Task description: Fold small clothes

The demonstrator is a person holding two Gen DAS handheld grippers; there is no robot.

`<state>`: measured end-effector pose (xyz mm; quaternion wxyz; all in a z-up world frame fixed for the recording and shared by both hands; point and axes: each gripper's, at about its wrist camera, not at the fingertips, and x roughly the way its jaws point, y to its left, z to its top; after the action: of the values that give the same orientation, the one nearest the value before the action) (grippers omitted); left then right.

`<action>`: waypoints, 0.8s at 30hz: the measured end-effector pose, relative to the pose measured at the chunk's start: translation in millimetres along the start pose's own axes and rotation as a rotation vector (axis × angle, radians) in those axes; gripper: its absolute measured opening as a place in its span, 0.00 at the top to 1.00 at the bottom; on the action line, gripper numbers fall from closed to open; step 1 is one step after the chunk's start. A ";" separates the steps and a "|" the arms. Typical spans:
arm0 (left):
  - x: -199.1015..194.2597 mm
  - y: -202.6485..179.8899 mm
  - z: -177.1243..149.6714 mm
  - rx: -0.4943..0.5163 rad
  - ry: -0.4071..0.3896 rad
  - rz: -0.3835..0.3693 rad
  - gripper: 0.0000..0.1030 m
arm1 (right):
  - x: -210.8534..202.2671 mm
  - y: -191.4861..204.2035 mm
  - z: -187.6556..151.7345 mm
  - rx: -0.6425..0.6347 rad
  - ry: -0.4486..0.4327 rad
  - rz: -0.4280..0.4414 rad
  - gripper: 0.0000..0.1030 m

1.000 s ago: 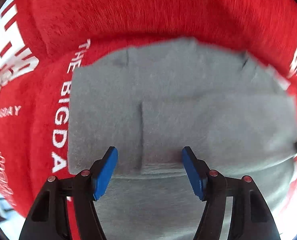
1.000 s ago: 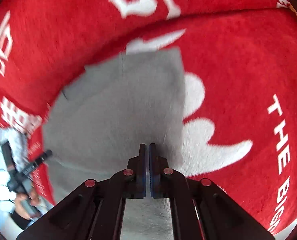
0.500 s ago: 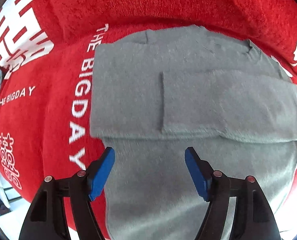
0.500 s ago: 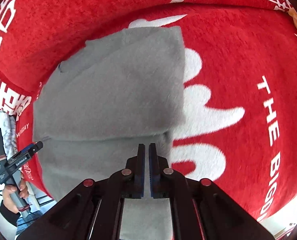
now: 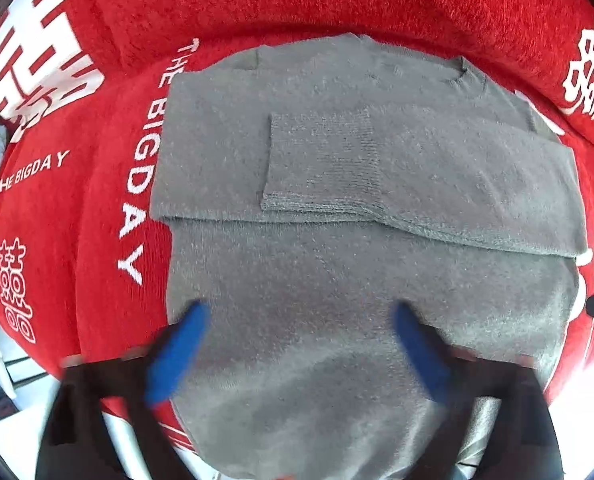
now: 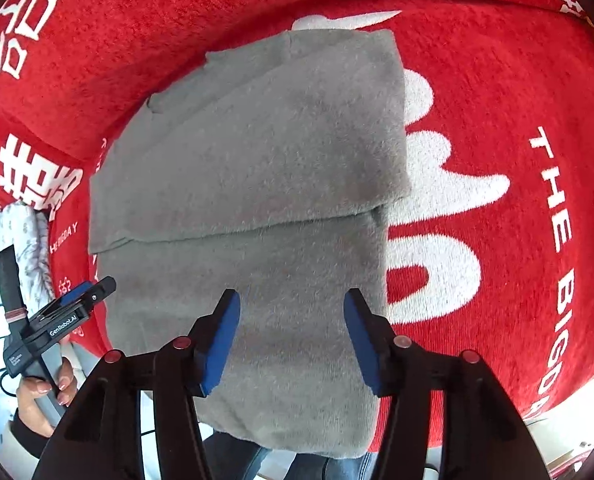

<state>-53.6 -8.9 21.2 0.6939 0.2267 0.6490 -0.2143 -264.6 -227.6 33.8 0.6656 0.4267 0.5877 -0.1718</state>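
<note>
Grey sweater (image 5: 337, 280) lies flat on red blanket (image 5: 337, 0), sleeves folded across chest at 12 o'clock; hem end unfolded. Left gripper (image 5: 297, 344) & right gripper (image 6: 291, 336) fingers spread, holding nothing. Judged approx. half done; final fold left.

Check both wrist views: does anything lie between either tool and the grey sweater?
Nothing visible does. The left tool and right tool both hang open directly over the grey sweater on the red blanket.
</note>
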 end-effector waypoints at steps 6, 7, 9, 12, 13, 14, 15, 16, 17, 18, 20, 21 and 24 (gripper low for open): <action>-6.0 -5.5 -7.7 -0.013 0.001 -0.008 0.00 | -2.6 4.4 -3.6 -0.041 -0.004 0.030 0.21; -6.4 -7.2 -9.1 -0.014 0.005 0.000 0.00 | -2.8 4.5 -4.1 -0.044 -0.002 0.034 0.21; -5.6 -8.4 -11.0 -0.024 0.015 0.000 0.00 | -1.8 4.2 -5.0 -0.048 0.010 0.038 0.21; -6.7 -8.9 -14.8 -0.049 0.024 0.000 0.00 | 0.5 1.7 -7.0 -0.043 0.032 0.051 0.21; -7.1 -9.7 -16.7 -0.051 0.020 0.003 0.00 | 1.3 0.7 -7.6 -0.040 0.038 0.055 0.21; -8.0 -10.5 -18.1 -0.053 0.016 0.008 0.00 | 2.1 -0.3 -8.4 -0.038 0.044 0.058 0.21; -8.7 -10.9 -19.8 -0.055 0.012 0.018 0.00 | 3.2 -1.3 -9.3 -0.036 0.050 0.061 0.21; -8.9 -10.8 -21.8 -0.059 0.010 0.028 0.00 | 4.2 -2.0 -9.8 -0.035 0.055 0.063 0.21; -8.7 -10.6 -23.5 -0.063 0.010 0.032 0.00 | 5.5 -2.8 -10.2 -0.034 0.061 0.067 0.21; -7.8 -10.3 -25.8 -0.069 0.017 0.025 0.00 | 6.7 -3.3 -10.8 -0.034 0.066 0.070 0.21; -6.2 -9.5 -29.5 -0.083 0.026 0.011 0.00 | 8.8 -4.3 -12.3 -0.036 0.076 0.073 0.21; -5.5 -8.6 -30.3 -0.088 0.027 0.010 0.00 | 10.3 -4.7 -12.3 -0.038 0.081 0.076 0.21; -4.7 -8.0 -36.9 -0.098 0.027 0.009 0.00 | 14.7 -4.7 -12.6 -0.043 0.097 0.079 0.21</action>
<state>-88.3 6.6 23.6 0.6964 0.1980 0.6669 -0.1763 -272.4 -216.7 19.0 0.6517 0.4428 0.6055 -0.1121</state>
